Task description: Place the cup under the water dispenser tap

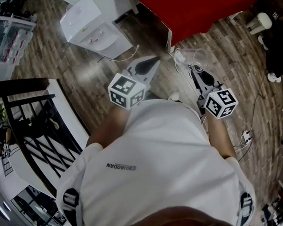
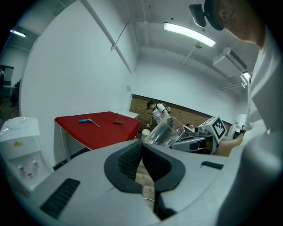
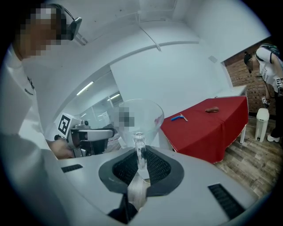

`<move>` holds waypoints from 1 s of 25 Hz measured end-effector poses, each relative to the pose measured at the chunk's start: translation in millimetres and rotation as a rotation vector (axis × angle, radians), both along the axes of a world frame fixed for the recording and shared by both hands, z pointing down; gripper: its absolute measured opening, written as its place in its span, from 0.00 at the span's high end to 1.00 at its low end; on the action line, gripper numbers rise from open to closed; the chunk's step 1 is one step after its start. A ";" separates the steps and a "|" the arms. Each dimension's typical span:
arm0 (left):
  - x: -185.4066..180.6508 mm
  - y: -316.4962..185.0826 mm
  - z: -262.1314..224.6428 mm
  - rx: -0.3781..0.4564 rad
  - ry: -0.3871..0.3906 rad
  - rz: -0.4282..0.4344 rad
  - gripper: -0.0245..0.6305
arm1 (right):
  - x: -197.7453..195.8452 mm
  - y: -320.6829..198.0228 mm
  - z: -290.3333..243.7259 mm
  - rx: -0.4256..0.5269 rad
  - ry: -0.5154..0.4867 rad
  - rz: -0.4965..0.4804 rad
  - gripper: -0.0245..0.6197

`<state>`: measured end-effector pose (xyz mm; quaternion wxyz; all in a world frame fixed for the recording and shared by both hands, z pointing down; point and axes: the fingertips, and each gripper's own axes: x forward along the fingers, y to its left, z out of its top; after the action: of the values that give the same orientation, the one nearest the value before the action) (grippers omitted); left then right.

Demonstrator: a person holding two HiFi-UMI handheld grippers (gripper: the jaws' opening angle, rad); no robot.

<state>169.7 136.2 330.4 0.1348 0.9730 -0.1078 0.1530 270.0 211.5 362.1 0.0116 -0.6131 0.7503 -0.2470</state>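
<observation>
A clear plastic cup (image 3: 139, 118) is pinched by its wall in my right gripper (image 3: 140, 154), which is shut on it and holds it in the air. The head view shows the cup (image 1: 193, 58) ahead of the right gripper (image 1: 195, 72), above the wood floor. My left gripper (image 1: 150, 65) is held beside it, jaws together with nothing between them (image 2: 141, 145). The left gripper view catches the cup (image 2: 162, 131) off to its right. The white water dispenser (image 1: 92, 26) stands on the floor ahead and to the left, well apart from both grippers; its taps (image 2: 25, 170) face the room.
A table under a red cloth (image 1: 191, 10) stands ahead, with small tools on it (image 2: 88, 120). Cables and a power strip (image 1: 246, 136) lie on the floor at right. A black railing (image 1: 34, 125) runs along the left. Another person (image 2: 157, 111) bends at the far brick wall.
</observation>
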 end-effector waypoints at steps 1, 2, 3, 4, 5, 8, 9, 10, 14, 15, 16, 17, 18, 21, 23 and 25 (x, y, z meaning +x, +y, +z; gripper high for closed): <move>-4.8 -4.4 0.6 -0.003 -0.001 -0.010 0.97 | -3.4 -4.9 -0.3 -0.002 0.000 -0.007 0.89; -9.5 -9.7 0.9 -0.006 0.000 -0.020 0.97 | -6.9 -10.5 -0.8 -0.004 0.000 -0.014 0.89; -14.2 -15.5 0.9 -0.009 0.000 -0.030 0.97 | -10.4 -16.4 -1.4 -0.007 0.001 -0.021 0.89; -19.0 -21.0 0.8 -0.013 0.001 -0.040 0.97 | -14.1 -21.9 -2.0 -0.011 0.002 -0.028 0.89; -24.0 -25.9 0.5 -0.015 0.002 -0.049 0.97 | -18.1 -26.9 -2.7 -0.014 0.005 -0.036 0.89; -40.7 -39.5 2.2 -0.021 0.000 -0.074 0.97 | -31.2 -42.5 -4.0 -0.016 0.019 -0.060 0.89; -46.5 -43.8 3.4 -0.024 -0.002 -0.081 0.97 | -36.0 -47.6 -3.7 -0.016 0.020 -0.066 0.89; -52.0 -48.1 4.2 -0.026 -0.003 -0.088 0.97 | -40.5 -52.6 -3.2 -0.017 0.019 -0.071 0.89; -70.3 -66.1 0.7 -0.024 0.002 -0.115 0.97 | -57.6 -71.9 -3.9 -0.020 0.018 -0.094 0.89; -75.0 -70.1 0.1 -0.024 0.003 -0.120 0.97 | -62.2 -76.5 -4.3 -0.021 0.020 -0.100 0.89; -79.7 -74.0 -0.3 -0.024 0.003 -0.125 0.97 | -66.7 -81.1 -4.9 -0.021 0.021 -0.105 0.89; -84.3 -77.9 -0.7 -0.024 0.003 -0.129 0.97 | -70.7 -85.8 -5.8 -0.021 0.022 -0.109 0.89; -88.6 -82.0 -1.2 -0.025 0.003 -0.133 0.97 | -74.4 -90.7 -6.9 -0.020 0.022 -0.112 0.89; -99.8 -94.4 -1.6 -0.027 0.001 -0.140 0.97 | -83.8 -105.7 -8.3 -0.020 0.023 -0.119 0.89; -107.1 -102.5 0.2 -0.029 -0.001 -0.146 0.97 | -90.2 -114.8 -6.9 -0.023 0.027 -0.128 0.89; -114.4 -111.1 1.0 -0.028 0.000 -0.152 0.97 | -97.0 -123.2 -5.9 -0.025 0.030 -0.135 0.89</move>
<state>55.3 25.1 331.4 0.1598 0.9601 -0.1790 0.1439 172.9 88.3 356.2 -0.0241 -0.5647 0.7870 -0.2472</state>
